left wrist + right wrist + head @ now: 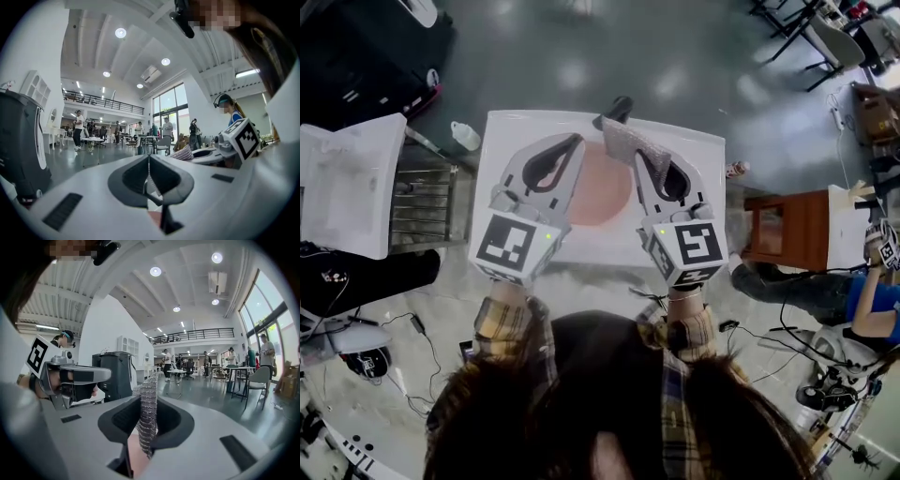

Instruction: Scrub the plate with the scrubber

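The right gripper (643, 159) clamps a grey metal-mesh scrubber (623, 139) above the round pink plate (602, 192); the left gripper (573, 143) is closed beside its rim.

Both forearms reach forward side by side, tips angled slightly toward each other. The left claw (575, 142) has its jaws together; the right claw (641, 157) clamps the mesh scrubber (623, 139).

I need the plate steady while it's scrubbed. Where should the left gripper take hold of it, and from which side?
Probably the left rim of the plate. It lies flat on the white table, so only the thin edge offers a hold. Come in low from the left, since the right gripper holds the scrubber over its far right side.
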The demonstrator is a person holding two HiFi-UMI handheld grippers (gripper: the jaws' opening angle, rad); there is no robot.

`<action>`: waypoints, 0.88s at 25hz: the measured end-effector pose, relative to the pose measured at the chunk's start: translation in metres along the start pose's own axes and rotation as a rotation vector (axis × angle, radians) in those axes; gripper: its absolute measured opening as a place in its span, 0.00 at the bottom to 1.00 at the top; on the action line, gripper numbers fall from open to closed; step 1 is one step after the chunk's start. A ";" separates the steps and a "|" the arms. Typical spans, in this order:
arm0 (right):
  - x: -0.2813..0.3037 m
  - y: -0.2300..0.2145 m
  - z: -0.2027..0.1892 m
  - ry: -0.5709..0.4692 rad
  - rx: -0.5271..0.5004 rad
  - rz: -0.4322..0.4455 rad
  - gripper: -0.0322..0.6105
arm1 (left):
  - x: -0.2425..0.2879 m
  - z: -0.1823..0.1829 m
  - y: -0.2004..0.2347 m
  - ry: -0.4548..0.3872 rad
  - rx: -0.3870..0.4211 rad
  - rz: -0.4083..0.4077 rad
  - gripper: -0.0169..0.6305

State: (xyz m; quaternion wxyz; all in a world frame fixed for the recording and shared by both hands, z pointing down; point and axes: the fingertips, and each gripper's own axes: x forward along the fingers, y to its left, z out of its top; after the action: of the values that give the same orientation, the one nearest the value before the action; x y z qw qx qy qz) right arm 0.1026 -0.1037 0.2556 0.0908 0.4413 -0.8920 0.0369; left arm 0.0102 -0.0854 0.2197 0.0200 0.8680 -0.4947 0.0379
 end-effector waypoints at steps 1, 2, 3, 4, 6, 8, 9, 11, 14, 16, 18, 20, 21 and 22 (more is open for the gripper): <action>0.004 -0.001 -0.001 0.003 0.001 0.008 0.18 | 0.002 -0.001 0.003 0.003 -0.004 0.011 0.06; 0.008 -0.002 -0.001 0.006 0.001 0.015 0.18 | 0.004 -0.003 0.006 0.006 -0.005 0.018 0.06; 0.012 -0.002 -0.002 0.009 0.002 0.020 0.18 | 0.005 -0.004 0.009 0.007 -0.002 0.021 0.06; 0.014 -0.002 -0.001 0.009 0.003 0.024 0.18 | 0.006 -0.005 0.012 0.005 0.010 0.019 0.06; 0.017 -0.002 -0.001 0.008 0.005 0.028 0.18 | 0.007 -0.006 0.015 -0.001 0.039 0.011 0.06; 0.020 -0.002 -0.001 0.010 0.007 0.024 0.18 | 0.008 -0.007 0.018 0.002 0.046 0.006 0.06; 0.022 -0.001 -0.001 0.014 0.009 0.021 0.18 | 0.009 -0.008 0.021 0.006 0.044 0.004 0.06; 0.029 0.003 -0.004 0.024 0.012 0.020 0.18 | 0.009 -0.010 0.027 0.013 0.036 0.000 0.06; 0.037 0.008 -0.007 0.037 0.016 0.016 0.18 | 0.009 -0.015 0.034 0.019 0.028 -0.009 0.06; 0.041 0.010 -0.008 0.040 0.017 0.014 0.18 | 0.010 -0.017 0.037 0.022 0.026 -0.014 0.06; 0.043 0.013 -0.007 0.041 0.019 0.016 0.18 | 0.010 -0.019 0.038 0.030 0.025 -0.019 0.06; 0.043 0.014 -0.007 0.043 0.022 0.015 0.18 | 0.010 -0.022 0.038 0.040 0.022 -0.024 0.06; 0.044 0.015 -0.007 0.045 0.022 0.015 0.18 | 0.010 -0.024 0.039 0.045 0.017 -0.024 0.06; 0.045 0.016 -0.008 0.047 0.021 0.016 0.18 | 0.010 -0.026 0.040 0.052 0.009 -0.023 0.06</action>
State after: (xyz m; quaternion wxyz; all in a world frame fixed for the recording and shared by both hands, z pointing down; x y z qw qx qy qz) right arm 0.0640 -0.1277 0.2725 0.1066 0.4339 -0.8928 0.0574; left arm -0.0200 -0.1125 0.2466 0.0294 0.8725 -0.4837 0.0625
